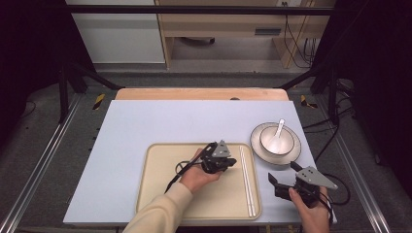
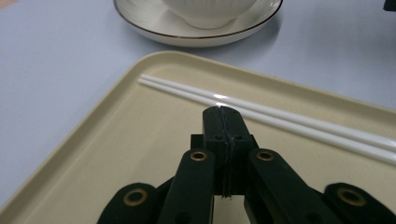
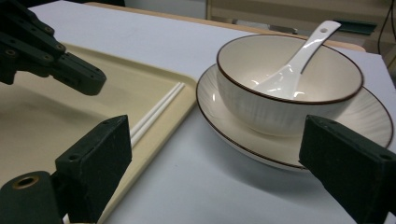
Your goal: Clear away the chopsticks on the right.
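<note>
Left gripper (image 2: 223, 122), jaws closed empty, over tray (image 1: 155, 194) beside chopsticks (image 1: 247, 179) along its right edge; right gripper (image 1: 284, 187) gapes wide near tabletop's right edge, facing bowl (image 3: 289, 88).

In the high view the surface (image 1: 145, 121) spans the middle of the frame. A tray (image 1: 160, 194) lies at lower centre, near the surface's bottom edge. A pair of chopsticks (image 1: 247, 179) lies in the tray along its right rim, running from top to bottom. Right of the tray's upper corner, and apart from it, sits a plate (image 1: 257, 145); a bowl (image 1: 277, 141) stands on the plate, and a spoon (image 1: 278, 132) rests in the bowl, handle toward the top. The left hand-held gripper (image 1: 228, 162) is over the tray, just left of the chopsticks. The right hand-held gripper (image 1: 273, 182) is at lower right, below the plate and right of the tray.
</note>
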`<state>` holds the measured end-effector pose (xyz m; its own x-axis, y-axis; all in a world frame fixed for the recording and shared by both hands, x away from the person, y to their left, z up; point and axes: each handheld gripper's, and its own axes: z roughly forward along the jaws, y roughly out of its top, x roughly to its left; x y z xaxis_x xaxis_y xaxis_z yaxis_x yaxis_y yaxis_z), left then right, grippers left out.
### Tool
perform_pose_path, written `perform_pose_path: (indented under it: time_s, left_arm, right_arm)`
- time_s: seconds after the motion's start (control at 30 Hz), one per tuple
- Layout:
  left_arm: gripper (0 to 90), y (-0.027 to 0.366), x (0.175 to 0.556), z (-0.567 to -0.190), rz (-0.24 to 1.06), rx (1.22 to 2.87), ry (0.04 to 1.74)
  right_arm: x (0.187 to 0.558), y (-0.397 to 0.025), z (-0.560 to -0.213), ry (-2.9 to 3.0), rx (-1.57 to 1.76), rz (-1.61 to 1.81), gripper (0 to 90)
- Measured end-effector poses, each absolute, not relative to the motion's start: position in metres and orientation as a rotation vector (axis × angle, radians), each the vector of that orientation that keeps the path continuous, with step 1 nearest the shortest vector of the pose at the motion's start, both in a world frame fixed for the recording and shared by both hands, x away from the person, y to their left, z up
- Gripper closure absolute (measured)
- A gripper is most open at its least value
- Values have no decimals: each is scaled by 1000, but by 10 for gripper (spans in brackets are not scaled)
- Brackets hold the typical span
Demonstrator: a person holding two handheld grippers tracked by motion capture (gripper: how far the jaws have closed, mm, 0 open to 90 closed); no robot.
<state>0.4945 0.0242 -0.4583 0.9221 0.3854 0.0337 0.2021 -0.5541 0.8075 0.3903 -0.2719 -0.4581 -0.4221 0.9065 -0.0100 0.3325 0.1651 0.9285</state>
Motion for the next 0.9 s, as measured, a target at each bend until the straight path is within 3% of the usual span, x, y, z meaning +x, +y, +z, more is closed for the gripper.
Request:
perform_pose_path:
  time_s: [0.17,0.27,0.37,0.67,0.9]
  left_arm:
    - [892,60,487,-454,292,2132,466]
    - [838,82,483,-450,314,2091,503]
    - [723,103,480,-447,345,2062,542]
    - [261,168,463,-438,444,1963,588]
    - [89,222,450,-437,527,1882,664]
  right_arm:
    - [391,-266,-458,1852,1184,1295,95]
    - [391,-263,-458,1856,1173,1291,92]
    - [391,-260,-459,1870,1169,1281,89]
    - [389,-260,-460,1864,1161,1277,78]
    - [389,-263,-460,1836,1167,1308,73]
